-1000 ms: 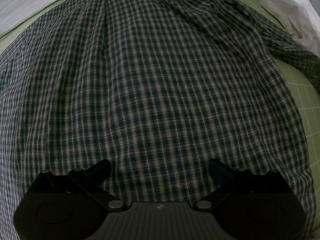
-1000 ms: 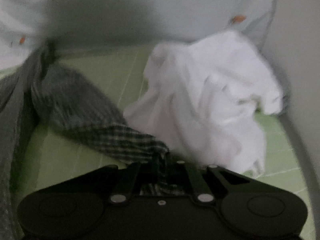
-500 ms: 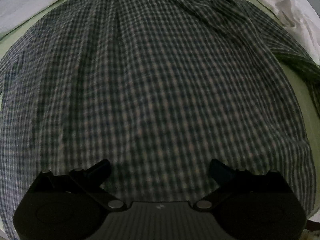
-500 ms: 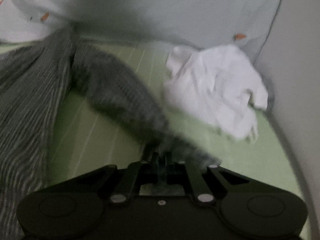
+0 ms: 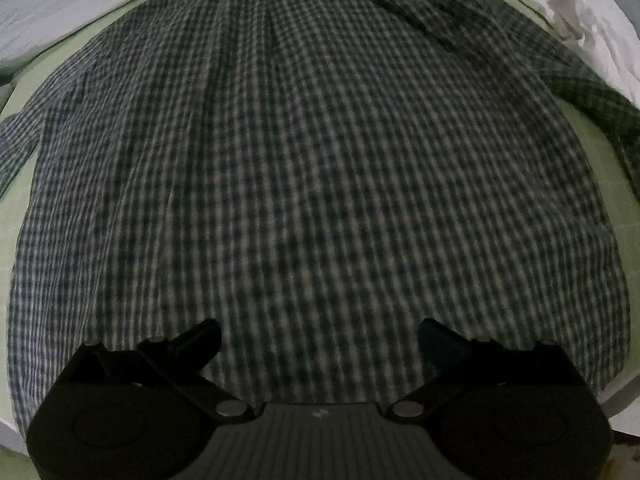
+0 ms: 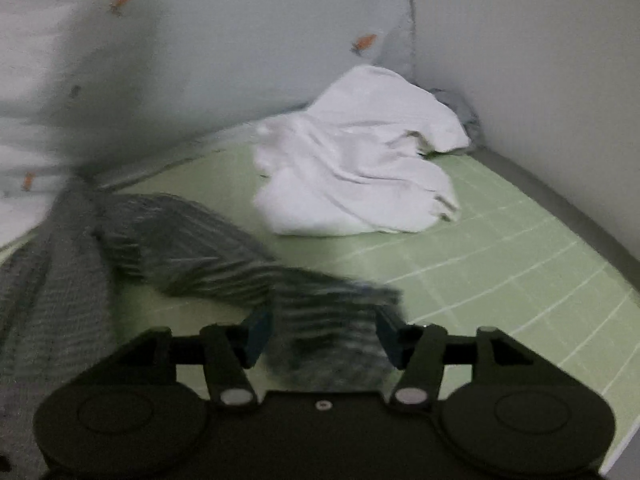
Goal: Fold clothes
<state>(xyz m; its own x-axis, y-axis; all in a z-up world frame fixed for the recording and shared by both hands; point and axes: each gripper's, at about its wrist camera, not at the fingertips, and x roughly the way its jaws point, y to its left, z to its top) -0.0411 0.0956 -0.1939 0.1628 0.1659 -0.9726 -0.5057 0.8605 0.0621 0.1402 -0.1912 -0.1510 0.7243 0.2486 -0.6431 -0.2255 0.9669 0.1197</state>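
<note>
checked shirt spread flat on the green mat, right jaws just let go of its sleeve

the checked shirt (image 5: 320, 168) lies back-up across the green gridded mat (image 6: 500, 264), filling most of the left wrist view, with a sleeve running off toward the far right. the left gripper (image 5: 320, 336) points steeply down over the shirt's near hem, its jaws spread wide and gripping nothing. the right gripper (image 6: 324, 336) has just been opening; the blurred cuff end of the sleeve (image 6: 224, 256) lies between its blue-padded fingers (image 6: 258, 334), and the pads stand clear of the cloth on both sides. a crumpled white garment (image 6: 360, 168) sits in the far right corner of the mat, near a pale wall (image 6: 540, 60), well apart from the sleeve. light bedding with small orange prints (image 6: 60, 80) lies along the far left edge.
</note>
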